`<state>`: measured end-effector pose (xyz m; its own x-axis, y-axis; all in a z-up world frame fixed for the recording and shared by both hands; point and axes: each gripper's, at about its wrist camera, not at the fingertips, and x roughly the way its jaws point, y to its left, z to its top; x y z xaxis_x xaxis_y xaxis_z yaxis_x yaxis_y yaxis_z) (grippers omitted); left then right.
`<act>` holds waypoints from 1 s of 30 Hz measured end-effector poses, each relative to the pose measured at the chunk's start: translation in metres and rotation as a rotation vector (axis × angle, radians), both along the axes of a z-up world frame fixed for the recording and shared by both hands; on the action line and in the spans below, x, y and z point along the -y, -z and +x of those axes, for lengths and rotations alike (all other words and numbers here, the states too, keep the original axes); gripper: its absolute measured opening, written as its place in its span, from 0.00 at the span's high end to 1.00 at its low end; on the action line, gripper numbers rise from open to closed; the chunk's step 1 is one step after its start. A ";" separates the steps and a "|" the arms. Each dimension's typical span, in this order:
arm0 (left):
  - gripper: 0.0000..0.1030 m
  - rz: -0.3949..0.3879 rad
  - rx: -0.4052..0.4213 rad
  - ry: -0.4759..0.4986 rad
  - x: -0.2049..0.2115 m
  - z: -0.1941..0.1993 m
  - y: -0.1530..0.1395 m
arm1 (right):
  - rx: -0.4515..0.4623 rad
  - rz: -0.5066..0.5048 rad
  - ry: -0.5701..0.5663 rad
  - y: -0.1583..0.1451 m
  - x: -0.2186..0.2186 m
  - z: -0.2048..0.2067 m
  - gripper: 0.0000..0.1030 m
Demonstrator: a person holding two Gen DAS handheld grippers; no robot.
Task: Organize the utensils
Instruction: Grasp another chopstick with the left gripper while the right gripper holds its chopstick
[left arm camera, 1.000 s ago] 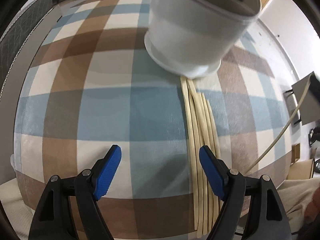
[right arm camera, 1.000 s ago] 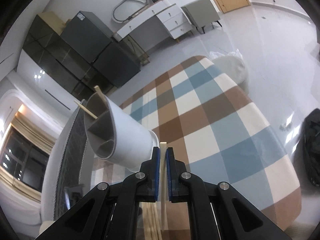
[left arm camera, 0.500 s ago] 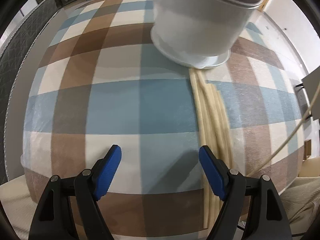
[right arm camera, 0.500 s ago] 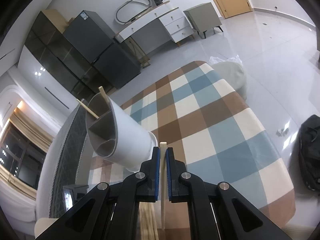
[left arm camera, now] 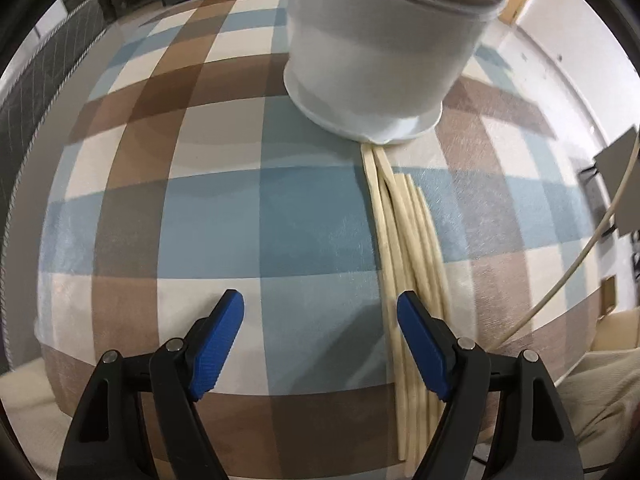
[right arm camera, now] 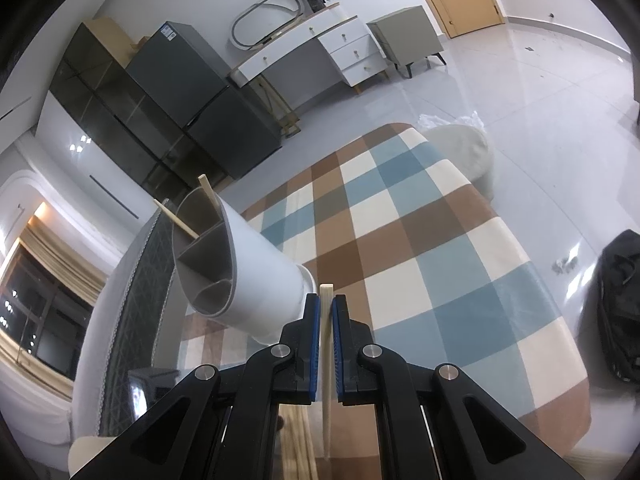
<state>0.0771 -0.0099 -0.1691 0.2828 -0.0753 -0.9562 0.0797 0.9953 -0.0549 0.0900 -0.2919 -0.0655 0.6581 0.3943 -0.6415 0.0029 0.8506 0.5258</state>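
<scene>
A white utensil holder with inner dividers stands on the checked tablecloth. Several pale chopsticks lie in a bundle running from its base toward me. My left gripper hangs open above the cloth with nothing between its jaws; its right finger hovers over the bundle's left side. In the right wrist view my right gripper is shut on one chopstick, whose end pokes out past the pads beside the holder. Two chopsticks stand in the holder's far compartment.
The table's far end meets a grey round stool. A black bag lies on the floor to the right. Dark cabinets and a white dresser line the wall. Beige fabric sits at the near right edge.
The left wrist view has swayed only slightly over the cloth. The right gripper keeps its hold on the chopstick and stays where it was.
</scene>
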 end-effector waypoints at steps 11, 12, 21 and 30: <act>0.25 0.092 0.012 0.041 0.029 -0.005 0.006 | 0.000 -0.004 0.001 0.000 0.002 -0.001 0.95; 0.25 0.092 0.008 0.042 0.026 -0.003 0.003 | 0.001 -0.006 -0.001 0.000 0.002 -0.001 0.95; 0.39 0.122 -0.029 0.062 0.045 0.008 0.005 | -0.003 -0.017 0.010 0.002 0.002 -0.003 0.95; 0.98 0.034 -0.059 0.090 0.037 -0.010 -0.002 | 0.005 0.000 0.008 -0.001 -0.001 -0.003 0.95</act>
